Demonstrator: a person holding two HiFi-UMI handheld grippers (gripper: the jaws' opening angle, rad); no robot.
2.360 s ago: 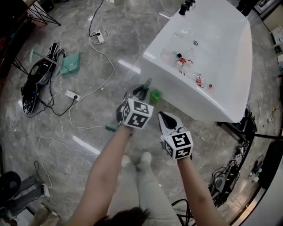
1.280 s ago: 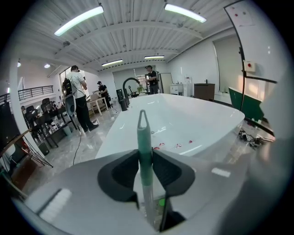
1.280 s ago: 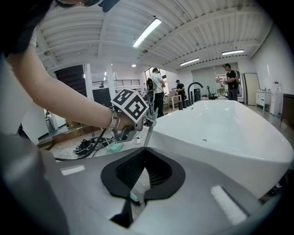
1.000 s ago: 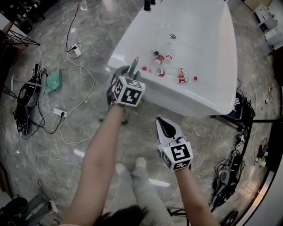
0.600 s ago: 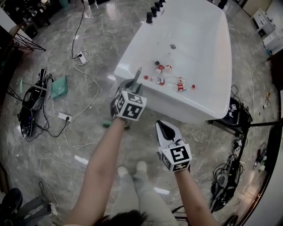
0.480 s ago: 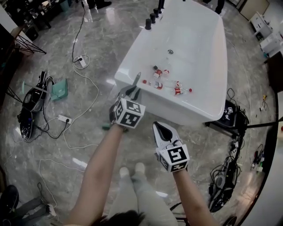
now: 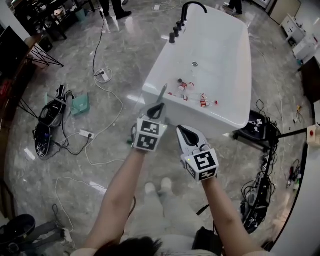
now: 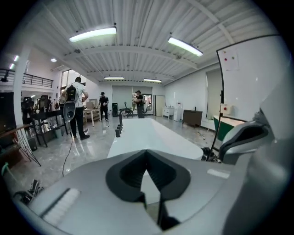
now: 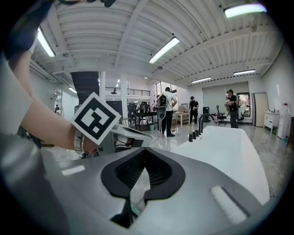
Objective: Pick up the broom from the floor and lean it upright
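Observation:
The broom's thin grey handle [image 7: 163, 93] leans with its tip against the white bathtub's rim [image 7: 150, 95]. Its green lower end [image 7: 126, 143] rests on the floor beside my left forearm. My left gripper [image 7: 159, 104] hovers in front of the handle, shut, and in the left gripper view [image 8: 147, 151] its jaws meet with nothing between them. My right gripper [image 7: 181, 129] is beside it on the right, also shut and empty. Through the gap under the right gripper's [image 9: 144, 150] jaws a bit of green [image 9: 133, 211] shows.
The bathtub [image 7: 227, 65] holds several small bottles [image 7: 186, 86] and has a black faucet [image 7: 192, 6]. Cables and power strips [image 7: 86, 134] trail over the marble floor, with a green dustpan [image 7: 80, 105] and black gear [image 7: 47, 122] at left. More cables lie at right [image 7: 260, 200].
Both grippers have risen. The left jaws, open around the handle a second ago, have closed away from it. The broom stays leaning on the tub.

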